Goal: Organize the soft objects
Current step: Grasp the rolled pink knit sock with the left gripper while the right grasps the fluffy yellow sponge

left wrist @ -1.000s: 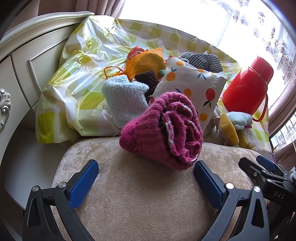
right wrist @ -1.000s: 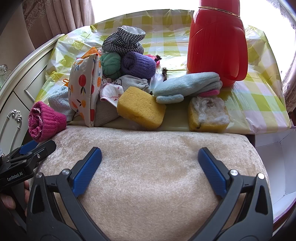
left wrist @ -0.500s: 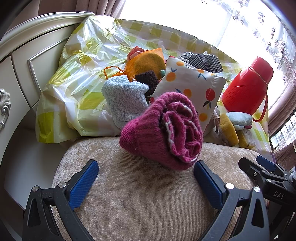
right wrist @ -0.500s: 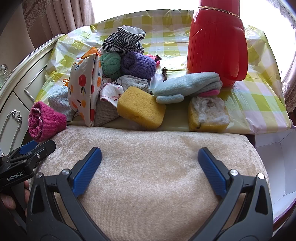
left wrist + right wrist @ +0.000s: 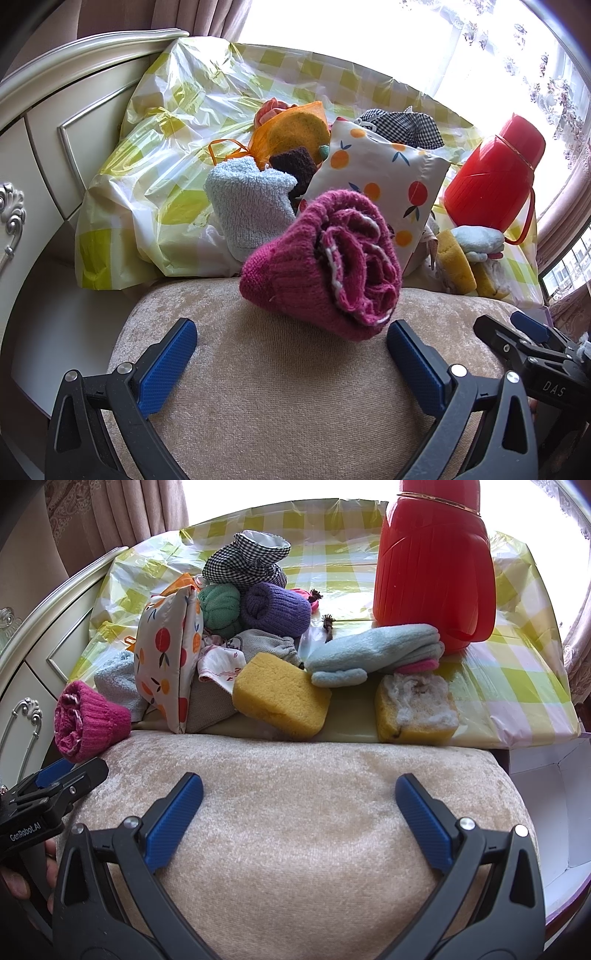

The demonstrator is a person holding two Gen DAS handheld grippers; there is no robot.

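While both jaws gape empty, the left gripper [image 5: 291, 354] and right gripper [image 5: 299, 805] hover over the beige velvet cushion [image 5: 295, 812], which bears a rolled magenta knitted sock [image 5: 328, 262].

A beige padded stool [image 5: 295, 812] stands in front, and the rolled magenta knit sock [image 5: 325, 266] sits on its far left edge. Behind it a table is covered with a yellow-green checked plastic cloth [image 5: 517, 672]. On the cloth lie a yellow sponge [image 5: 280, 698], tilted against the pile beside it, and a second yellow sponge [image 5: 415, 709] with white fluff on top. A folded pale blue cloth [image 5: 373, 653] rests just behind them, near a red thermos [image 5: 432, 565] standing upright. To the left, a fruit-print pouch [image 5: 166, 657] stands on edge among a heap of rolled socks.
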